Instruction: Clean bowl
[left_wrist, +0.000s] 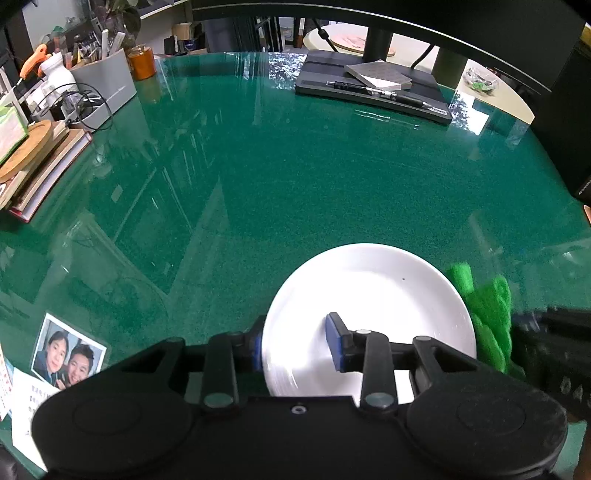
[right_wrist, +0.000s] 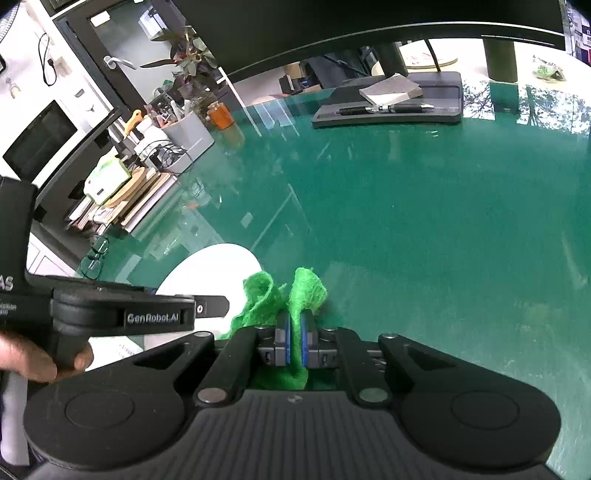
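A white shallow bowl (left_wrist: 373, 295) sits on the green glass table near me. My left gripper (left_wrist: 295, 343) straddles its near rim, one blue pad outside on the left, the other inside the bowl; the jaws look closed on the rim. A green mesh cloth (left_wrist: 491, 317) hangs just right of the bowl. In the right wrist view my right gripper (right_wrist: 294, 343) is shut on that green cloth (right_wrist: 280, 299), held beside the bowl (right_wrist: 210, 273). The left gripper's body (right_wrist: 122, 314) crosses in front of the bowl there.
A monitor stand base (left_wrist: 373, 88) with a pen and a notepad stands at the back. Books, a wooden board and a grey desk organiser (left_wrist: 107, 88) crowd the left edge. A photo (left_wrist: 68, 354) lies near left. Glasses (right_wrist: 94, 254) lie by the table's left edge.
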